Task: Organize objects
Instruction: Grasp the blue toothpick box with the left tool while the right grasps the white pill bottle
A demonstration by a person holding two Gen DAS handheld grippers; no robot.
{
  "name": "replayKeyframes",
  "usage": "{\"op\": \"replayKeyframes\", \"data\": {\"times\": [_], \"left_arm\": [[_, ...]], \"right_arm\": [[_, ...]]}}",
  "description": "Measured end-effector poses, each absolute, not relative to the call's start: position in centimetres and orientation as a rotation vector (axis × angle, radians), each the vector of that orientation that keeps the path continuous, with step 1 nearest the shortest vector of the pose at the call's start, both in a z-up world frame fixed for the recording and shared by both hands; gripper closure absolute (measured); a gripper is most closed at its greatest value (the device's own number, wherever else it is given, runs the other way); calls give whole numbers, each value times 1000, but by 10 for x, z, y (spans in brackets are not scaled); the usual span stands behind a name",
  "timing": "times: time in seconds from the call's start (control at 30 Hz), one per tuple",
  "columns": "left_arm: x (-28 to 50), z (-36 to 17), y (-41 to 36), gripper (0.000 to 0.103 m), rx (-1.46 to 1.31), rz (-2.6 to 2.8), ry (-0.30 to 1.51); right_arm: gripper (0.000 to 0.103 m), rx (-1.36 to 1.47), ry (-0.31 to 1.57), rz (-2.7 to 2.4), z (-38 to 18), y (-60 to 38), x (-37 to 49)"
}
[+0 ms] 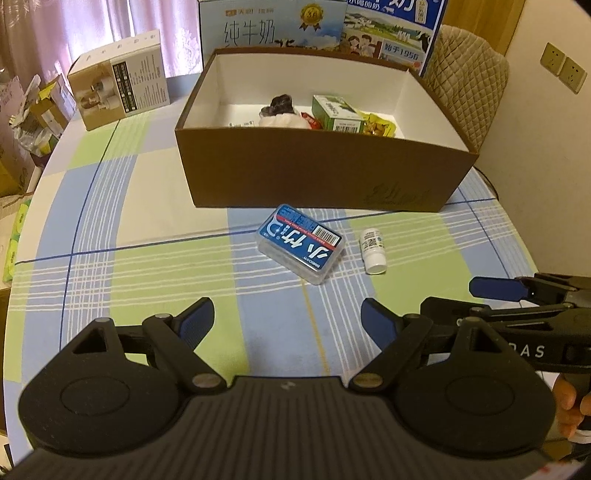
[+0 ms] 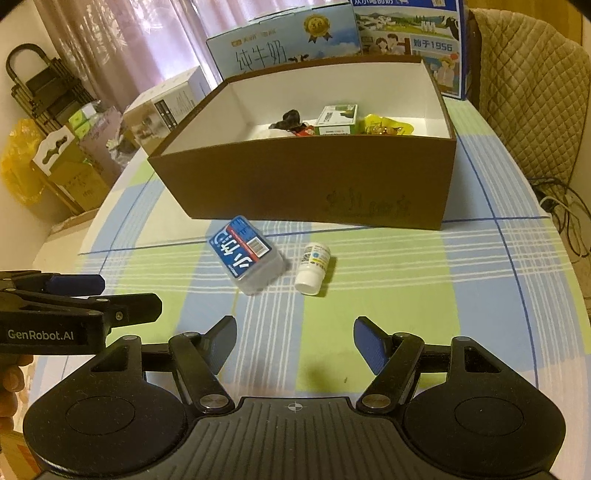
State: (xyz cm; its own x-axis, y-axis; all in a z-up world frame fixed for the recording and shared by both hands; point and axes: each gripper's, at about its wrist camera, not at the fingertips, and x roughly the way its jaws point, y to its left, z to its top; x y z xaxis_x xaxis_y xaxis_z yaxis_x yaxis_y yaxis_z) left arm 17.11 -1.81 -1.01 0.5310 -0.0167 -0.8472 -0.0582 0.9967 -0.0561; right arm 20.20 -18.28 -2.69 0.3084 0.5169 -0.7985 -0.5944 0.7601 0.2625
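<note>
A clear plastic case with a blue label [image 1: 302,243] [image 2: 243,254] lies flat on the checked tablecloth, just in front of the brown box [image 1: 325,177] [image 2: 306,184]. To its right lies a small white bottle [image 1: 373,250] [image 2: 313,267] on its side. Inside the box are a green carton [image 1: 335,112] [image 2: 338,120], a yellow packet [image 1: 376,125] [image 2: 386,125] and a dark-and-white bundle [image 1: 280,109]. My left gripper [image 1: 287,318] hangs open above the cloth, short of the case. My right gripper [image 2: 294,341] is open too, nothing between its fingers, short of the bottle.
Milk cartons [image 1: 273,26] [image 2: 284,44] stand behind the box. A beige product box [image 1: 120,88] sits at the table's far left. A quilted chair back [image 1: 467,81] [image 2: 528,92] is at the right. Bags and cardboard [image 2: 55,162] crowd the floor beyond the table's left edge.
</note>
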Motion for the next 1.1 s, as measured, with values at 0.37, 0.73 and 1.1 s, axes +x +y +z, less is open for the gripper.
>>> {"op": "replayKeyframes", "data": {"times": [0.37,0.73,1.1], "left_arm": [[190,-28,-13,19,-87,28,1047],[216,-44,-12,18,-106,23,1068],[247,-63,-14,16,-128,48,1073]], "right_arm": [[42,-98,1042,729,-41,-172,220],[60,-105,1056,700,-62,-156,246],[66,-94,1077,688,-83,-137,270]]}}
